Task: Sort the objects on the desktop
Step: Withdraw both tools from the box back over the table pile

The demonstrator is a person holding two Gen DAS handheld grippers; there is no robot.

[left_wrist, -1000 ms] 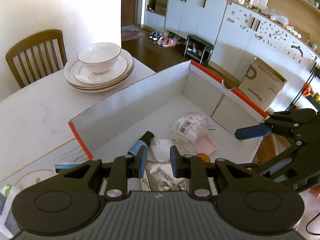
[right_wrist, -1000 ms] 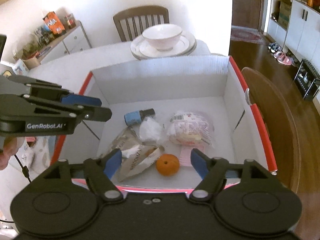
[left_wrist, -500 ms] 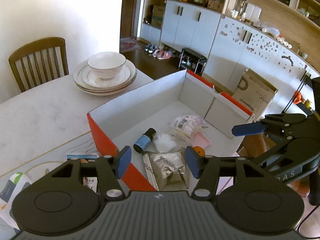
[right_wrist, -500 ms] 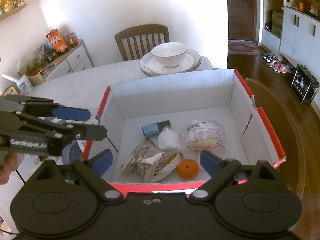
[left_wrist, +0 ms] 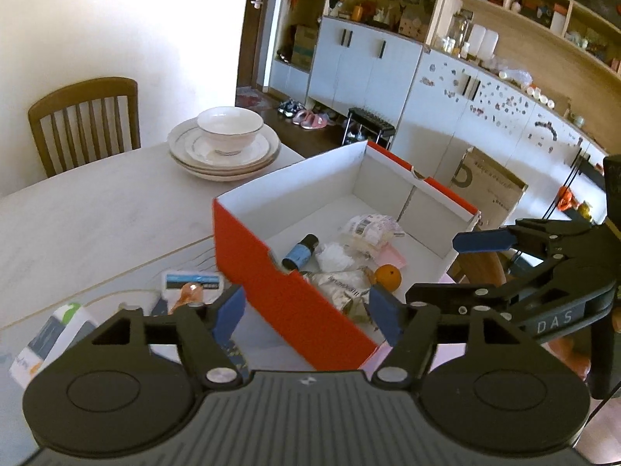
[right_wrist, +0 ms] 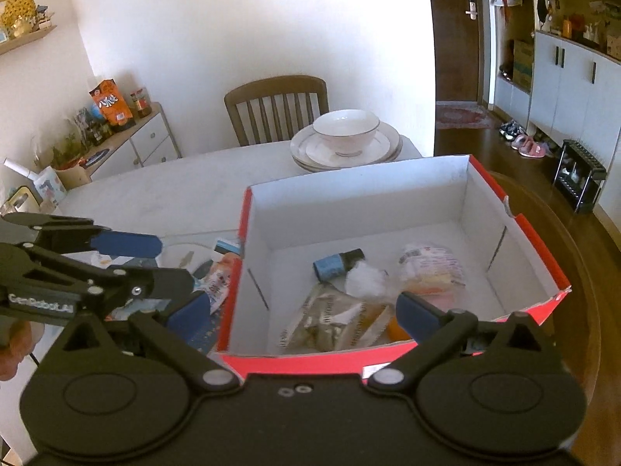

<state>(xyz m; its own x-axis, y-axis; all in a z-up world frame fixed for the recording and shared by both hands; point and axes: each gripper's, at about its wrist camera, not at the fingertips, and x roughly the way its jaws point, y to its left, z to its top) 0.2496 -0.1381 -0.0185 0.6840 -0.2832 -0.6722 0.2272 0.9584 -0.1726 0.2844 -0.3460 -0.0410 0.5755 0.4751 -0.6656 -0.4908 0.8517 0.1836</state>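
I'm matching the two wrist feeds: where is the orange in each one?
Left wrist: the orange sits right of centre, in the box's near right corner, just above the right finger's blue pad.
Right wrist: only a sliver of it shows low and right of centre, behind the right blue pad.
Shared landmark: the small blue bottle lying in the red box.

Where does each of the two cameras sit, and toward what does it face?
Left wrist: on the left gripper, looking down across the red box's left corner toward the cabinets; its empty, just-opening jaws and the right gripper show.
Right wrist: on the right gripper, facing the box's near wall and the chair; its wide jaws and the left gripper show.
Shared: box, blue bottle, orange, bowl.
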